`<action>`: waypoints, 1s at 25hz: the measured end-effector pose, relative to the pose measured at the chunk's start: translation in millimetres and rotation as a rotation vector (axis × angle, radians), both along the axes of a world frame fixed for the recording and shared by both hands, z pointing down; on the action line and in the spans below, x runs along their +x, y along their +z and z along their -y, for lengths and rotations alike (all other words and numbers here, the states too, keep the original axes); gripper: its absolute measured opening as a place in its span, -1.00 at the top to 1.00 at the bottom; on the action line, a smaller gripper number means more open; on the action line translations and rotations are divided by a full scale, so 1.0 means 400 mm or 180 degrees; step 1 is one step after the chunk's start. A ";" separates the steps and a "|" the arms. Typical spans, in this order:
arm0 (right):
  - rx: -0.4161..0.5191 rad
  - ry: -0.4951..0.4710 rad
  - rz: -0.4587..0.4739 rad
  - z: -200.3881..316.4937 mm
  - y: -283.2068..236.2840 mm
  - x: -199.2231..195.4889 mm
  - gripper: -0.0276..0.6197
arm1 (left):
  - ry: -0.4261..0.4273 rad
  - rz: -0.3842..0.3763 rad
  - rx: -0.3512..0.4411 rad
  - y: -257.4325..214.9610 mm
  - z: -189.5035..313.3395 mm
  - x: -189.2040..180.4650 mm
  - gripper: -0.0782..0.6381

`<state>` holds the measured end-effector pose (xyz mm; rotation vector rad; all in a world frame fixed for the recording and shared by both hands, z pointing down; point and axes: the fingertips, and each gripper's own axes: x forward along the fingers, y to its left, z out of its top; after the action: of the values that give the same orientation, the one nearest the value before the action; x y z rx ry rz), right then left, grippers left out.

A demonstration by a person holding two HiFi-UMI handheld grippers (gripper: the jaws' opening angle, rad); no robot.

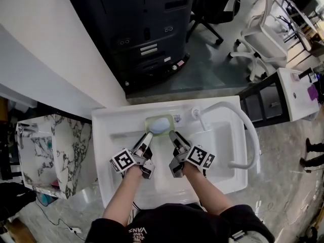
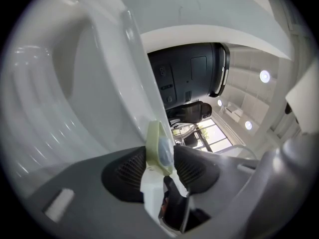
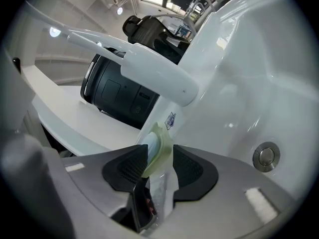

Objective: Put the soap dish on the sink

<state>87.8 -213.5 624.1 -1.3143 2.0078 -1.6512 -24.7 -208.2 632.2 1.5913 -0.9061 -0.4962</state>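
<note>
Both grippers, the left gripper (image 1: 148,136) and the right gripper (image 1: 172,134), had let go. Each one's jaws stood parted with an end of the soap dish (image 1: 150,120) between them and no pad pressing on it. They reached in side by side over the basin, the left at the dish's left end and the right at its right end.

Behind everything stood one big dark cabinet-like machine (image 1: 147,29), the largest thing in sight. In front of it lay one white sink (image 1: 116,135), and from the sink's back ledge one white faucet (image 1: 248,130) curved out over the basin's right side. The single pale green soap dish rested on that back ledge, just left of the faucet's base (flat, as far as the head view showed). One bluish bar of soap (image 1: 161,124) lay in it. Smallest of all, one round metal drain plug (image 3: 265,156) sat in the basin.
</note>
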 end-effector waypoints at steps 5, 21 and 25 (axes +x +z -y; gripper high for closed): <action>0.0011 -0.0181 -0.0167 -0.019 0.011 -0.025 0.49 | -0.0053 -0.0004 0.0023 -0.002 0.008 -0.003 0.27; 0.0101 -0.0537 -0.0714 -0.046 0.032 -0.066 0.52 | 0.0265 0.0706 0.0320 -0.005 -0.004 0.011 0.03; 0.0149 -0.0531 -0.0764 -0.037 0.023 -0.068 0.73 | 0.0384 0.0932 0.0398 -0.002 -0.011 0.014 0.03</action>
<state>60.7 -198.6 633.3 -1.4220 2.3369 -1.5664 -19.0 -203.7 631.5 1.8530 -1.0046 -0.2417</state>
